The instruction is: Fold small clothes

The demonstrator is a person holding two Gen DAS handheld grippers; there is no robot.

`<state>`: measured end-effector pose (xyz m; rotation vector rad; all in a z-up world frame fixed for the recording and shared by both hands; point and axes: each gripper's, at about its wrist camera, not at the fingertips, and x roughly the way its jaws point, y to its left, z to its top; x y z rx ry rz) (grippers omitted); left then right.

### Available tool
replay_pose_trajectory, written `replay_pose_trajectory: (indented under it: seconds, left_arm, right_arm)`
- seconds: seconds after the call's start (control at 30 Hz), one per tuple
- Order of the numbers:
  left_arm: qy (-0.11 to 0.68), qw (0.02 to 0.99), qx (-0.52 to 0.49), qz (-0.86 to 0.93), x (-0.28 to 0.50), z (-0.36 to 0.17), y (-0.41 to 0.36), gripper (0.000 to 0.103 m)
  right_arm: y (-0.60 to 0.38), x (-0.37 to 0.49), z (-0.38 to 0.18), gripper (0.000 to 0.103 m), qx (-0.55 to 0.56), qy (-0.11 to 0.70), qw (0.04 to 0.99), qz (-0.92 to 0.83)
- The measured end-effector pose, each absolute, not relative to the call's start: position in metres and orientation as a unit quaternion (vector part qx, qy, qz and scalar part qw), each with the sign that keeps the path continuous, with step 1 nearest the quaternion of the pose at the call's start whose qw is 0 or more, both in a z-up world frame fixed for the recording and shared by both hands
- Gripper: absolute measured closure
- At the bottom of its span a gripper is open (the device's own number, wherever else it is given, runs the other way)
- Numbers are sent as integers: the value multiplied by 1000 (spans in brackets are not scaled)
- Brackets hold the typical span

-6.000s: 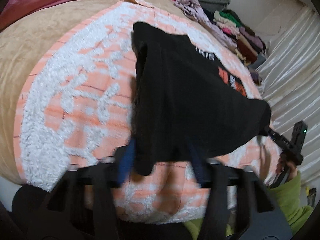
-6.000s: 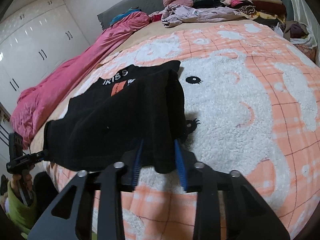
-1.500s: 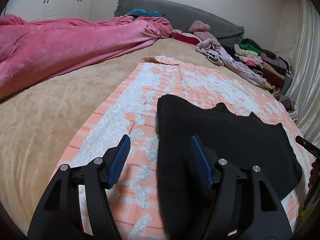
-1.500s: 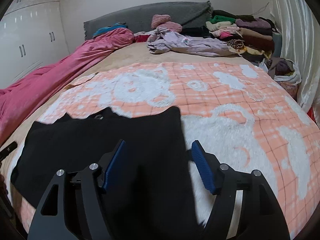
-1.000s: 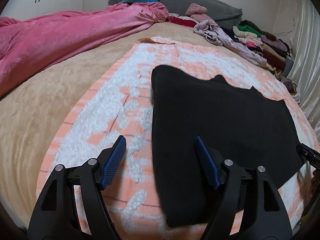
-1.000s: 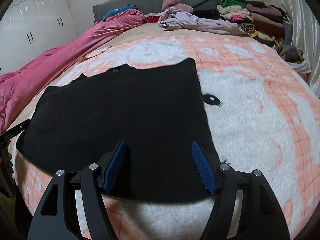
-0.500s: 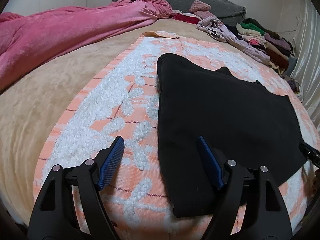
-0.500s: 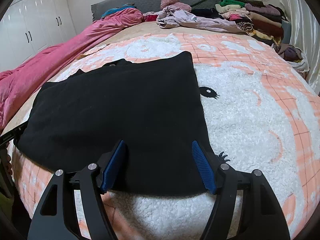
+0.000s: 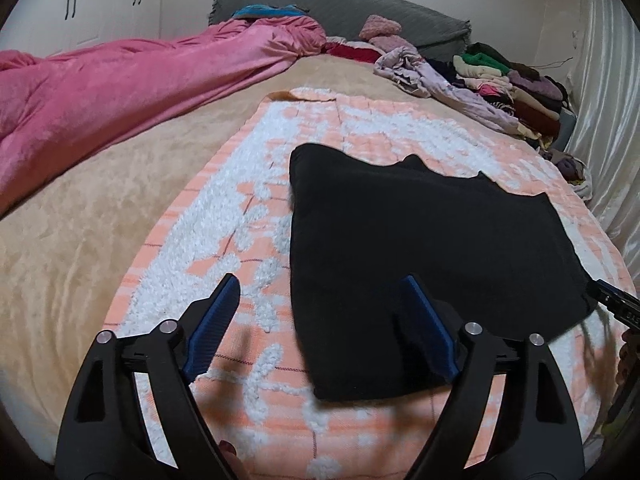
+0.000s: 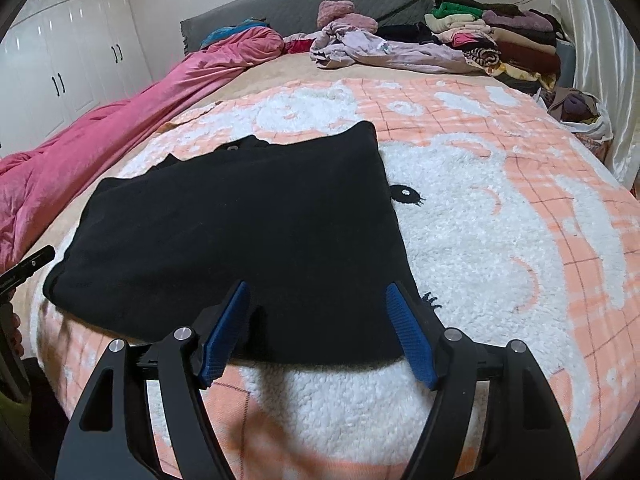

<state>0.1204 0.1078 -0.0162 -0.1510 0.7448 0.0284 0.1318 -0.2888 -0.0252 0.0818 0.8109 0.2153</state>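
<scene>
While the bed carries an orange-and-white blanket, the black garment lies flat on that blanket, folded. Left gripper hangs above the garment's near-left corner, jaws wide, just opened further, nothing between them. Right gripper hangs over its near edge, jaws wide, empty.

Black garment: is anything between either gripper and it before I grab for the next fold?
Nothing visible. The garment lies flat on the orange-and-white blanket, bare on top. The left gripper, jaws just opened wider, and the right gripper hover open over its near edge, holding nothing.
</scene>
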Motion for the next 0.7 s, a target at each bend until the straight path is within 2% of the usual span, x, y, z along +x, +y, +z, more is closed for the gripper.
replay_pose_trajectory:
  seconds: [0.23, 0.3, 0.7]
  left_arm:
    - [346, 936, -71, 13, 113, 1, 107, 14]
    - [342, 937, -72, 13, 111, 4, 107, 10]
    - [320, 944, -80, 20, 98, 25, 115, 10]
  right_arm:
    - [-285, 124, -13, 31, 42, 382, 916, 115]
    - [-283, 121, -9, 21, 42, 376, 918, 114]
    - [-258, 108, 18, 18, 26, 349, 926, 141]
